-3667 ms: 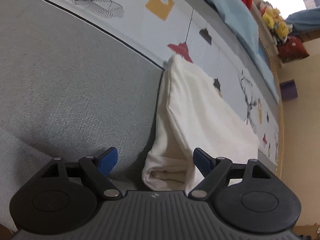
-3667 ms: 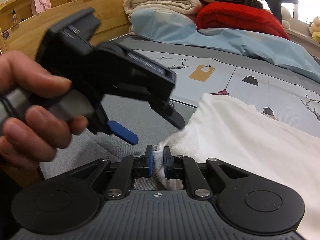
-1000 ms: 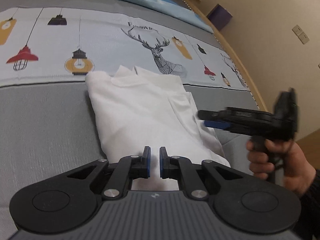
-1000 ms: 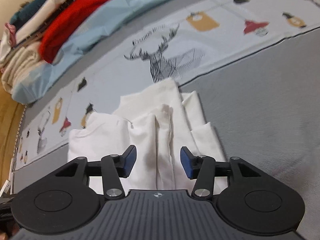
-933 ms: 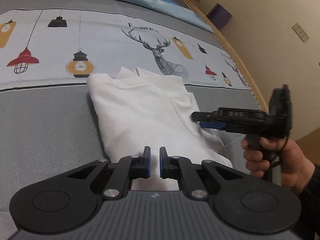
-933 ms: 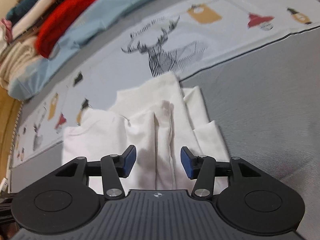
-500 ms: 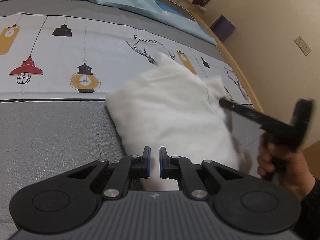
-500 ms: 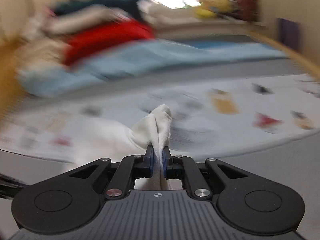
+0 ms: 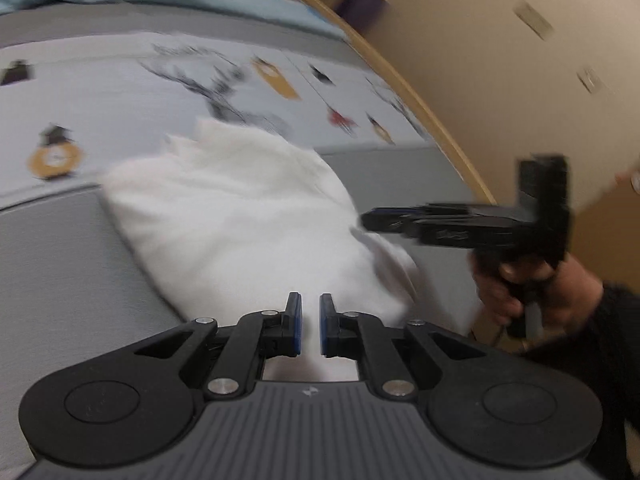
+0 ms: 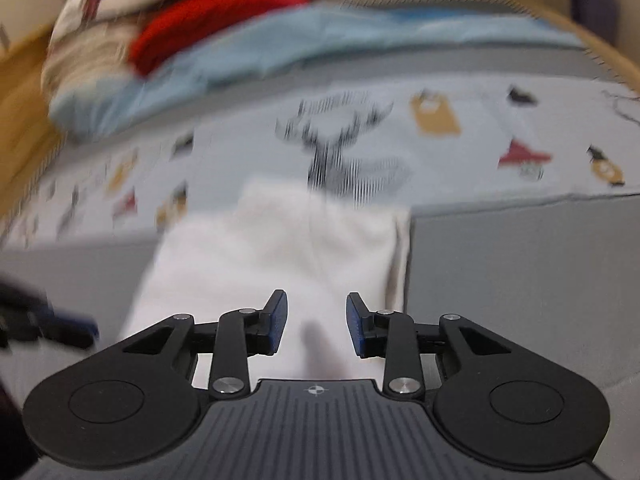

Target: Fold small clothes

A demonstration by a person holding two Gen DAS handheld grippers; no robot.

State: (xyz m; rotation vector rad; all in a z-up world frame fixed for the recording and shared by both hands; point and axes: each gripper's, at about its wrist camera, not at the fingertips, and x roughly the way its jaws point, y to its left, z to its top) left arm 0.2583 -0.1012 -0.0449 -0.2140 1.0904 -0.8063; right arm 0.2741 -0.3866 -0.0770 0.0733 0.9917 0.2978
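Your white garment (image 9: 240, 216) is lying folded on the bed (image 9: 60, 280), straddling the line between the grey part and the printed sheet (image 9: 120, 92). Your left gripper (image 9: 310, 322) sits at its near edge with the jaws just coming apart and nothing pinched. Your right gripper (image 10: 316, 320) is opening too, cloth below it but not grasped, and everything's pretty blurry
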